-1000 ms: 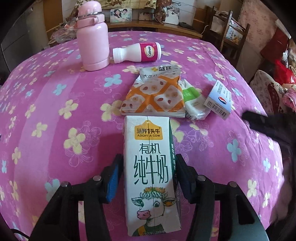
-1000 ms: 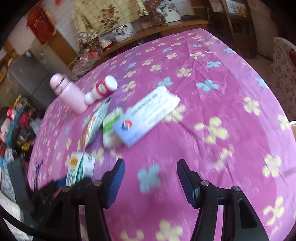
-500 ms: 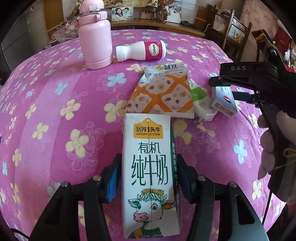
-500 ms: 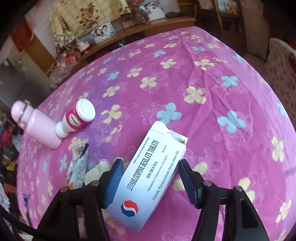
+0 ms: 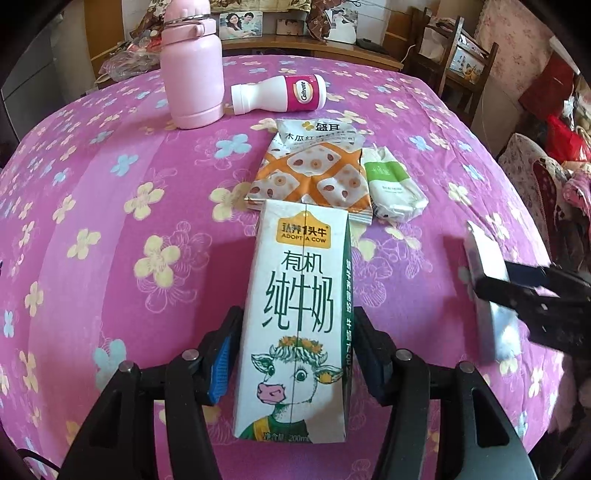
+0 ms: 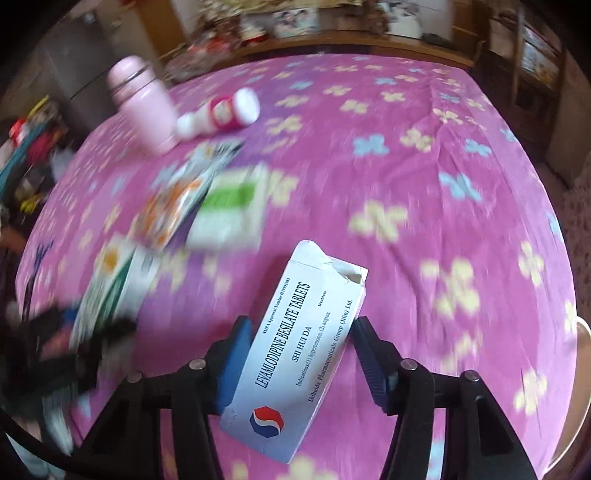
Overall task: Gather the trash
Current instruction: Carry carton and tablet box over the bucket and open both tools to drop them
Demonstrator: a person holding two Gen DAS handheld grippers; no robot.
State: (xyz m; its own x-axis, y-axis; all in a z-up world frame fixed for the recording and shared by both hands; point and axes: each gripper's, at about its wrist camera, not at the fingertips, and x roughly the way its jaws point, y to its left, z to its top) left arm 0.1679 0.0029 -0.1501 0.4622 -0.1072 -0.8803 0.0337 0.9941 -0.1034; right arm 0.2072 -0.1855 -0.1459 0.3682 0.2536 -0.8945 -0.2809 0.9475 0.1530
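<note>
My left gripper point(image 5: 297, 325) is shut on a white and green milk carton point(image 5: 301, 266), blue pads on both its sides, jaws easing open slightly. The carton stands upright over the purple floral tablecloth point(image 5: 110, 184). My right gripper point(image 6: 302, 328) is closing on a white tablet box point(image 6: 295, 369), which sits tilted between its pads, torn end up, above the cloth. In the left wrist view the tablet box point(image 5: 487, 280) hangs at the right in that gripper's dark fingers point(image 5: 532, 295). An orange snack wrapper point(image 5: 314, 177), a white-green packet point(image 5: 391, 184) and a toppled white-pink bottle point(image 5: 280, 94) lie on the table.
A pink flask point(image 5: 194, 74) stands upright at the back left, next to the lying bottle. A wooden chair point(image 5: 454, 55) and a sideboard with photos point(image 5: 240, 24) stand behind the table. Red bags and cloth-covered clutter point(image 5: 554, 147) crowd the right side.
My right gripper came down around the tablet box, gripped it, lifted it off the cloth and rolled, carrying it toward the near right. The left gripper kept the milk carton almost still.
</note>
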